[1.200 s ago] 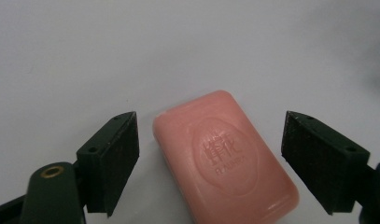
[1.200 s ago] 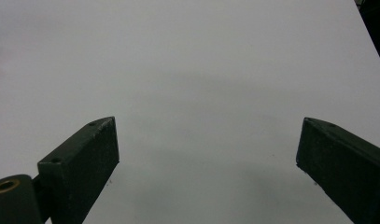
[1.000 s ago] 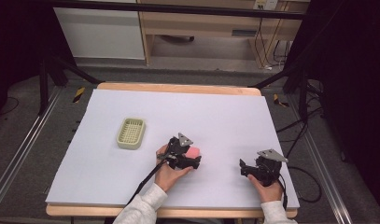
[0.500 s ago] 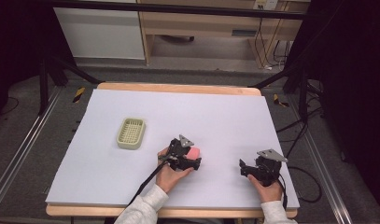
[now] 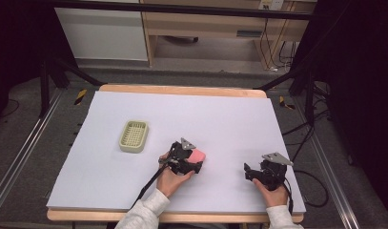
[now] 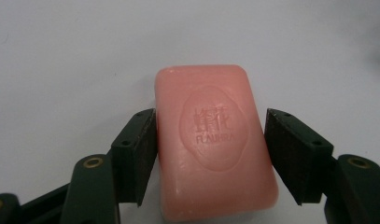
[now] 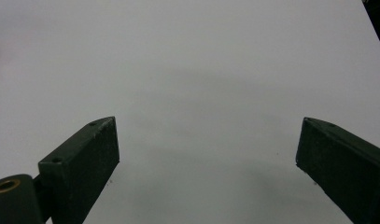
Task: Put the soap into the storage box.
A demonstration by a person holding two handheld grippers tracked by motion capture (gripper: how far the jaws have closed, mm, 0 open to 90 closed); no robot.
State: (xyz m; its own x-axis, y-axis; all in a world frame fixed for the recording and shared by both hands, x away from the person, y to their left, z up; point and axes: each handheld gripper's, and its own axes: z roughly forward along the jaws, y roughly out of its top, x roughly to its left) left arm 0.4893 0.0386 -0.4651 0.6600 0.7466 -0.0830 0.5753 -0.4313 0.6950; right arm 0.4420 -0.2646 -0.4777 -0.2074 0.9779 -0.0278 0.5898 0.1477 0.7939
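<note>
a pink soap bar (image 6: 214, 144) lies flat on the white table (image 5: 229, 119), just below the middle of the high view, where it lay a second ago. the left gripper (image 5: 197, 162) has just been closing its jaws around it; in the left gripper view one pad touches the bar's left side and the other sits at its right with barely a sliver of gap. the left hand (image 5: 171, 177) reaches in from the bottom edge, angled right. a green soap dish (image 5: 134, 136) sits well apart, left of center. the right gripper (image 5: 249, 171), lower right, rests with jaws wide apart and empty.
</note>
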